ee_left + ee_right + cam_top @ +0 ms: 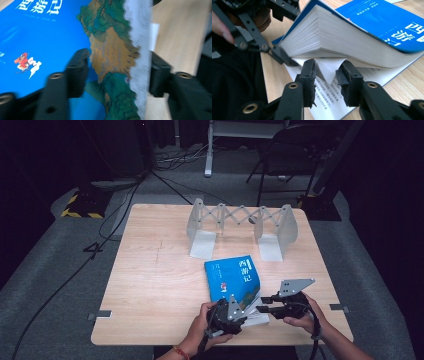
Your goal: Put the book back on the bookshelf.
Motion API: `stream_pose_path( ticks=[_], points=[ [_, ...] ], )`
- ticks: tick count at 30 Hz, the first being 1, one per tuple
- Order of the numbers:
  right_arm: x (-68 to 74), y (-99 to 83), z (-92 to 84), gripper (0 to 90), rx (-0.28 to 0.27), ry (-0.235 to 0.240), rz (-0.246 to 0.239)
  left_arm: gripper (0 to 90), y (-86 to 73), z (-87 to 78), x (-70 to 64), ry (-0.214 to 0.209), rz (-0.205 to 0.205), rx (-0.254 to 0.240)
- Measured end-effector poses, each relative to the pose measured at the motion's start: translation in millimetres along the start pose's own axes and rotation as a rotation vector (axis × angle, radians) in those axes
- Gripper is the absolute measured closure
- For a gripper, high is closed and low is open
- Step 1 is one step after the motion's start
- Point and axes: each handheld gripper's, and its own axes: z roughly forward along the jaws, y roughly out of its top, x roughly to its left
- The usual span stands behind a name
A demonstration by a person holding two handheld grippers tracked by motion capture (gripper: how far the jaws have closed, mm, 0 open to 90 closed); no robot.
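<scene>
One blue book (234, 281) lies at the lower centre of the high view on the wooden surface (150, 285), its cover bearing white characters 西游记. Two grippers work it: the left gripper (241, 312) has its jaws clamped on the lifted cover and page block; the right gripper (261, 304) has jaws spread around one curled page (327, 68). One folding bookend rack (242, 227) stands above.

Overhead light is falling brightly on the desk (150, 285) while the floor and far room are sinking into near darkness. In the left gripper view motion blur is smearing the book (50, 30) and the fingers (75, 72). The right gripper view is staying sharp on the page edges, softening toward the near corners.
</scene>
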Motion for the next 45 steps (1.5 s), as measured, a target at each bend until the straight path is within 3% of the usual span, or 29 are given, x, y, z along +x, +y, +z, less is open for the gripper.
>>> stream_pose_path(
  ticks=[1, 2, 6, 7, 9, 12, 16, 21, 24, 25, 29, 31, 34, 35, 37, 39, 43, 45],
  points=[
    [0.1, 0.0, -0.1, 64.3, -0.006, 0.009, -0.002, 54.3, -0.5, -2.7, -1.8, 0.014, 0.046, 0.008],
    [1.3, 0.0, 1.1, 61.0, 0.004, 0.015, -0.010, 58.0, -1.5, -4.1, -1.7, 0.017, 0.061, 0.006],
    [3.2, -3.5, 4.3, 55.0, 0.005, 0.043, -0.024, 64.2, -8.9, -11.8, 7.6, -0.008, 0.065, 0.000],
    [3.3, -6.2, 4.6, 46.5, 0.001, 0.048, -0.023, 65.3, -14.0, -18.1, 12.4, -0.007, 0.081, -0.003],
    [2.9, -7.5, 4.5, 43.8, 0.005, 0.034, -0.035, 66.0, -16.7, -21.4, 15.4, -0.013, 0.083, -0.005],
    [-0.7, -10.5, 5.1, 38.4, -0.016, -0.006, -0.047, 67.9, -27.2, -31.9, 26.9, -0.041, 0.068, -0.022],
    [-7.3, -4.3, 14.3, 34.1, -0.030, -0.082, -0.123, 68.2, -35.5, -41.9, 37.2, -0.064, 0.060, -0.022],
    [-14.0, 8.8, 29.2, 30.9, -0.065, -0.117, -0.235, 67.9, -45.3, -54.0, 50.1, -0.093, 0.042, -0.021],
    [-14.5, 13.6, 34.5, 30.4, -0.068, -0.097, -0.276, 67.3, -50.1, -57.0, 53.7, -0.102, 0.025, -0.032],
    [-13.8, 16.2, 38.5, 30.4, -0.065, -0.105, -0.316, 67.3, -51.6, -59.1, 55.2, -0.099, 0.023, -0.030],
    [-20.3, 27.4, 50.5, 24.2, -0.064, -0.040, -0.358, 66.8, -58.7, -66.2, 64.6, -0.114, -0.010, -0.036],
    [-19.7, 32.1, 53.2, 27.8, -0.062, -0.014, -0.399, 66.3, -61.4, -69.1, 67.3, -0.112, -0.027, -0.038],
    [-16.8, 32.7, 54.4, 29.9, -0.057, 0.019, -0.420, 66.0, -62.3, -71.1, 68.1, -0.105, -0.030, -0.035],
    [-12.6, 30.6, 58.2, 29.7, -0.040, 0.056, -0.443, 66.0, -65.0, -73.2, 71.1, -0.109, -0.044, -0.046],
    [-11.9, 29.9, 60.4, 30.1, -0.039, 0.056, -0.445, 65.9, -66.1, -73.9, 71.7, -0.108, -0.048, -0.047],
    [-11.9, 29.2, 70.2, 33.0, -0.027, 0.025, -0.443, 65.5, -67.6, -74.6, 72.2, -0.102, -0.050, -0.051],
    [-13.6, 29.5, 79.6, 49.4, -0.049, 0.030, -0.446, 63.9, -68.5, -73.6, 71.3, -0.099, -0.063, -0.044],
    [-11.7, 29.0, 79.8, 56.7, -0.062, 0.027, -0.499, 52.0, -71.6, -71.4, 70.7, -0.091, -0.079, -0.018]
  ],
)
